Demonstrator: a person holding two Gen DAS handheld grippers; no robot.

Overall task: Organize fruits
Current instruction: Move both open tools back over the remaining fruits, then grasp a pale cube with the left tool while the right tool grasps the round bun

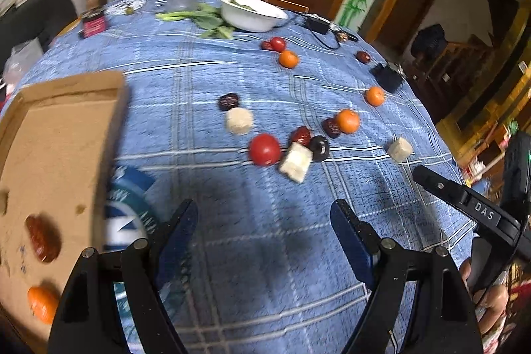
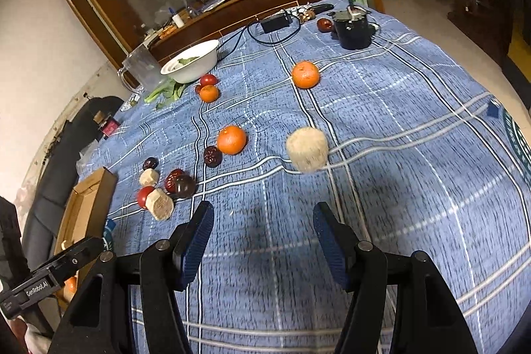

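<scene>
While both the left gripper (image 1: 264, 221) and right gripper (image 2: 264, 223) hover with jaws apart and empty, the cardboard box (image 1: 71, 108) at nine o'clock holds a red date (image 1: 43, 238) and a mandarin (image 1: 41, 302). At twelve, a white bowl (image 1: 252, 17) holds greens. Round orange mandarins (image 2: 231, 140), a glossy tomato (image 1: 264, 149) and wrinkled dates (image 2: 212, 156) lie scattered on the blue plaid tablecloth (image 2: 398, 155).

Box (image 1: 59, 155): left of your frame, on the counter (image 1: 265, 254), date (image 1: 43, 238) inside.
Tomato (image 1: 264, 149): centre, touching a block (image 1: 296, 161).
Bowl (image 1: 251, 12): top, behind.

Two wrist views, angled down over the blue tablecloth (image 1: 265, 254), sharing its scattered fruit.
</scene>
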